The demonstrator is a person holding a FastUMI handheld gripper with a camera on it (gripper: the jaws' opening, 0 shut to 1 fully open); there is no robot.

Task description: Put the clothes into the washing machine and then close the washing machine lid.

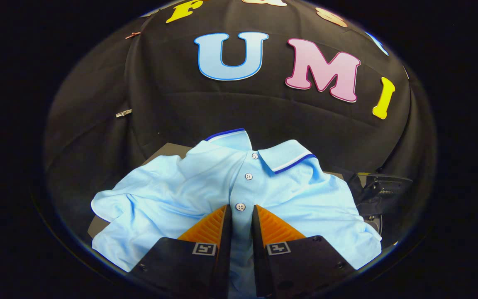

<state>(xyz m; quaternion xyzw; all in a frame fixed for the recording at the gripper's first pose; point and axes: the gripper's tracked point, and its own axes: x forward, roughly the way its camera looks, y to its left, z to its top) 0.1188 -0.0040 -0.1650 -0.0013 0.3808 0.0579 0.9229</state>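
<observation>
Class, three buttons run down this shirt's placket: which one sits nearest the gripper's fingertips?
The lowest button, between the gripper fingertips on the light blue polo shirt; the others lie nearer the collar.

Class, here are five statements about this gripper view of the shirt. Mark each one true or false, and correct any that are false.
1. The shirt is light blue. True.
2. Its collar has a red edge. False: the edge is dark blue with a white stripe.
3. The gripper has its fingers wide apart. False: they are close together, pinching the shirt's buttoned strip.
4. A button sits just ahead of the fingertips. True.
5. The shirt lies folded in a neat square. False: it lies spread and rumpled.
</observation>
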